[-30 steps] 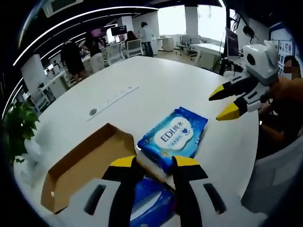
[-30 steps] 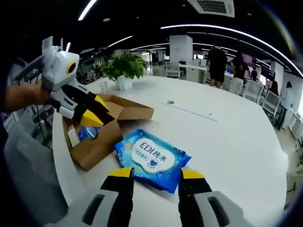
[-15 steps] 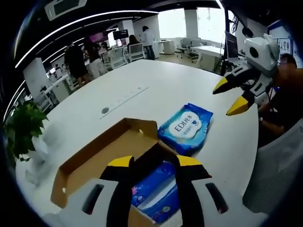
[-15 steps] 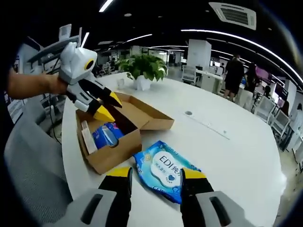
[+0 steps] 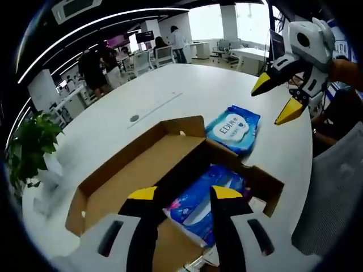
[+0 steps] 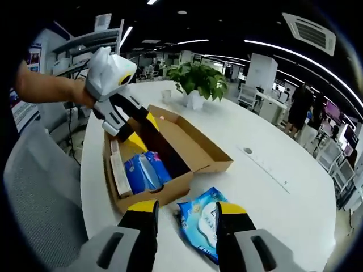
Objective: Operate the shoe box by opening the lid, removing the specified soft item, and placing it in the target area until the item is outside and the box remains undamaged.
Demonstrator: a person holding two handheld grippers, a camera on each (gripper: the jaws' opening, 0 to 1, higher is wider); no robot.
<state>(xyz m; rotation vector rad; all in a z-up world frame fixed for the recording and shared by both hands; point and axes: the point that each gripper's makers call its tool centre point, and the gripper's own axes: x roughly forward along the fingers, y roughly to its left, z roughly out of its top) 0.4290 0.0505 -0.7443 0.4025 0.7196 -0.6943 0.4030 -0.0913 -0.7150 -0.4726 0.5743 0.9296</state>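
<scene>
Shoe box (image 6: pixel 170 153) sits lid-open on the table (image 6: pixel 295 221); wipes pack (image 5: pixel 233 128) lies outside, just beside its far corner. Left gripper (image 5: pixel 180 195) hovers over the box, jaws apart, empty. Right gripper (image 6: pixel 185 208), also apart and empty, is nearer the pack, directly ahead of its jaws.

Bright ceiling strip lighting, strong fisheye distortion, soft edges.
</scene>
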